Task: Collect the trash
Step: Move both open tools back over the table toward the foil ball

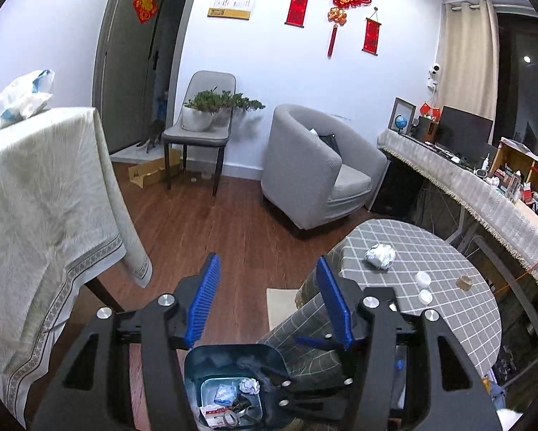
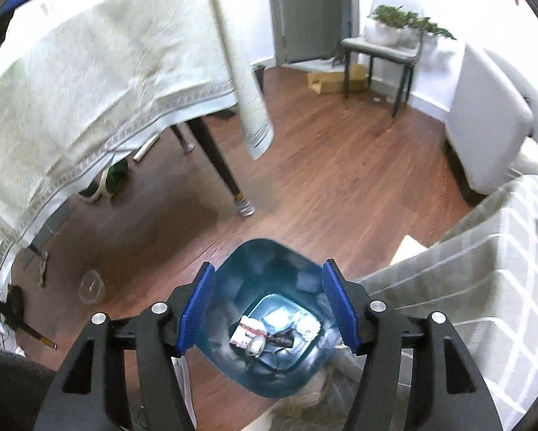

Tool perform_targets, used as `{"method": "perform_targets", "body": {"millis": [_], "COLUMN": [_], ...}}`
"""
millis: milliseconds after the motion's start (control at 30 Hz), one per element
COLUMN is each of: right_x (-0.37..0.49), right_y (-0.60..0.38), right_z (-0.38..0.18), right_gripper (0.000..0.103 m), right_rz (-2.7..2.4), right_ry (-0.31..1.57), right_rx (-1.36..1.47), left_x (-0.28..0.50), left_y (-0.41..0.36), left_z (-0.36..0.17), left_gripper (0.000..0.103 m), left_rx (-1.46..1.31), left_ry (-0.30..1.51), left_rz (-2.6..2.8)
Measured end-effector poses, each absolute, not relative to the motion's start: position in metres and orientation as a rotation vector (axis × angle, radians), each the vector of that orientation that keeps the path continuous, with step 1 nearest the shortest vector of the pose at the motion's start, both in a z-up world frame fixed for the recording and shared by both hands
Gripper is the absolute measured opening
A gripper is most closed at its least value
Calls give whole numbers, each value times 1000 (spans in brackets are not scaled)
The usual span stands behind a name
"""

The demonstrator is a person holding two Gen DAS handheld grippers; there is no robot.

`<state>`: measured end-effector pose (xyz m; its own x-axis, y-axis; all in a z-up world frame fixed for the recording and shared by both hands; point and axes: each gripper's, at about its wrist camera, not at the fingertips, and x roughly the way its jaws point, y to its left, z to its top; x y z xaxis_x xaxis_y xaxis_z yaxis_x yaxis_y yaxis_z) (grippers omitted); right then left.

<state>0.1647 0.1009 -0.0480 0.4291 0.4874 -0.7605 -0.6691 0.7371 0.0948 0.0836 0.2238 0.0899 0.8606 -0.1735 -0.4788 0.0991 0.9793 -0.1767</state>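
While blur smears bin [image 2: 269, 323] contents, right claw [image 2: 269, 305] empty

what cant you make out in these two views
- Bin, left wrist view: its near side is hidden by the left gripper and cut by the bottom edge.
- Trash in the bin, right wrist view: too small and blurred to identify.
- Round table, right wrist view: blurred, cut by the right edge.

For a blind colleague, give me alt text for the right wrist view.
The open right tool hangs empty above a blue bin holding paper scraps, on a wood floor. A draped table stands left, a checked one right.
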Motion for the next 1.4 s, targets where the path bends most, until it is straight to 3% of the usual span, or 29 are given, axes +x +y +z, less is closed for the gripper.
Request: {"method": "perform_targets", "body": {"millis": [333,667,1400], "right_x": [180,187,209], "right_y": [13,-64,-233], "right_z": [14,35,19], "right_gripper": [75,82,90], "right_rz": [602,499,289], "right_ry": [718,664,658], "right_rx": [-177,-143,-95], "left_x": [95,118,203], "left_y": [184,124,36], "left_z": [102,93,33], "left_gripper": [73,88,94], "left_rx": [-101,-15,-8], "left_ry": [495,511,601], "left_rz": [-176,-227,-305]}}
